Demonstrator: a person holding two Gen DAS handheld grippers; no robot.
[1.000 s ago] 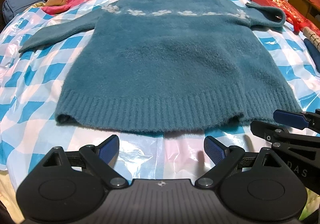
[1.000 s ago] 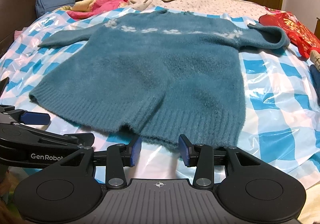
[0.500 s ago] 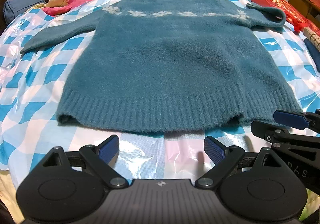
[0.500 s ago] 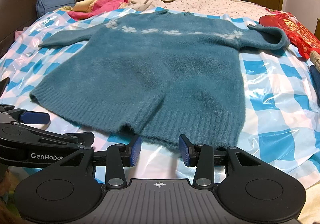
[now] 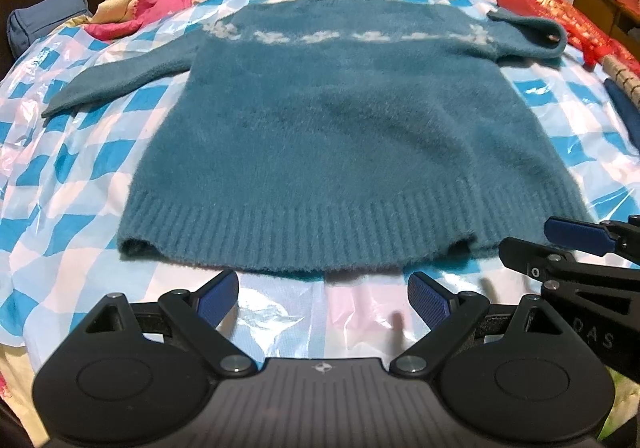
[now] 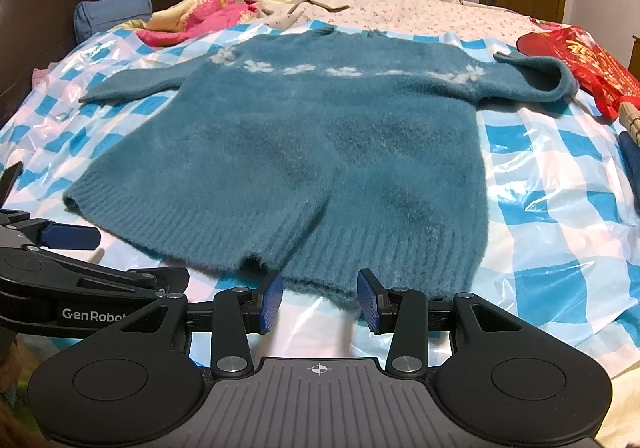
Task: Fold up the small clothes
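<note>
**Fuzzy teal sweater spread flat, no fold begun**

The fuzzy teal knitted sweater with a white snowflake band (image 5: 344, 127) is lying face-up and unfolded on the blue-and-white checked plastic sheet (image 5: 52, 175) covering the bed. Both sleeves and the body are awaiting folding, so the whole task is judged to be outstanding. The left hand-held gripper (image 5: 322, 298) is hovering just short of the ribbed hem (image 5: 312, 236), jaws apart and empty. The right hand-held gripper (image 6: 320, 300) is standing with jaws apart at the hem's near edge, gripping nothing. The right view alone is showing a pucker in the hem (image 6: 320, 215); the left view is showing it lying smoother.
</note>
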